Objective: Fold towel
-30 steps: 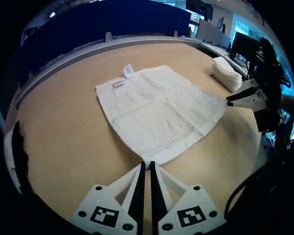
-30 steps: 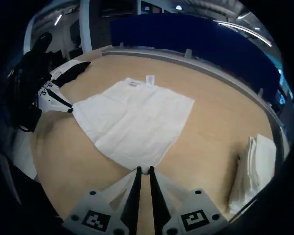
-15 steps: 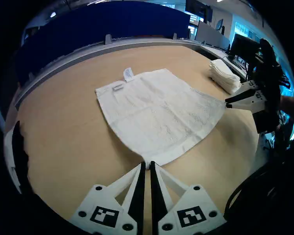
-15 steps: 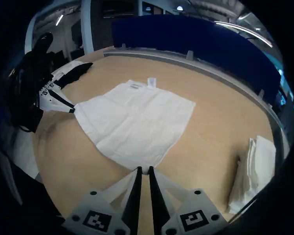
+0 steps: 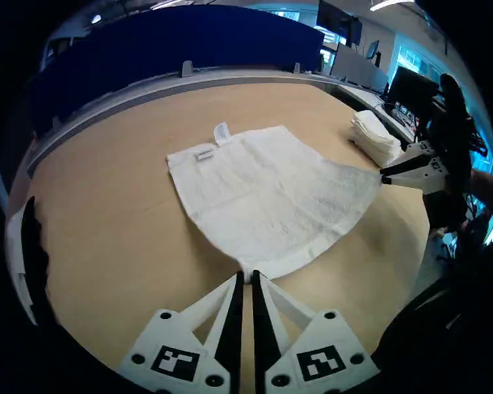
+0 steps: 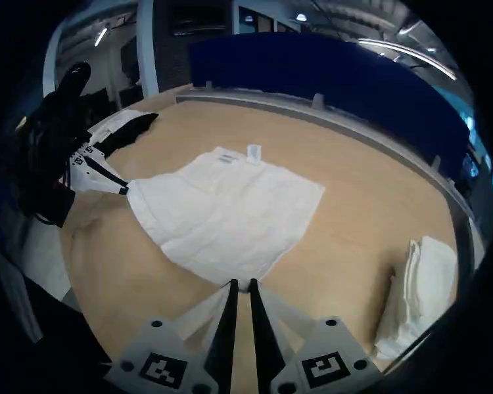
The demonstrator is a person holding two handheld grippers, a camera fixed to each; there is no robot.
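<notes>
Diagonally spread towel [image 5: 266,190], tagged edge farthest.

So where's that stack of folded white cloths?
In the left gripper view, the stack of folded white cloths sits at the tan table's right edge, beyond the right gripper holding the white towel.

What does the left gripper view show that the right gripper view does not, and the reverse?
Left gripper view: monitors behind the right claw, which pinches one corner of the towel. Right gripper view: the left claw from afar, pinching another corner, and a black item past it. Both: the white towel spread on the wooden table, its tag, the stack of folded towels, the blue divider.
</notes>
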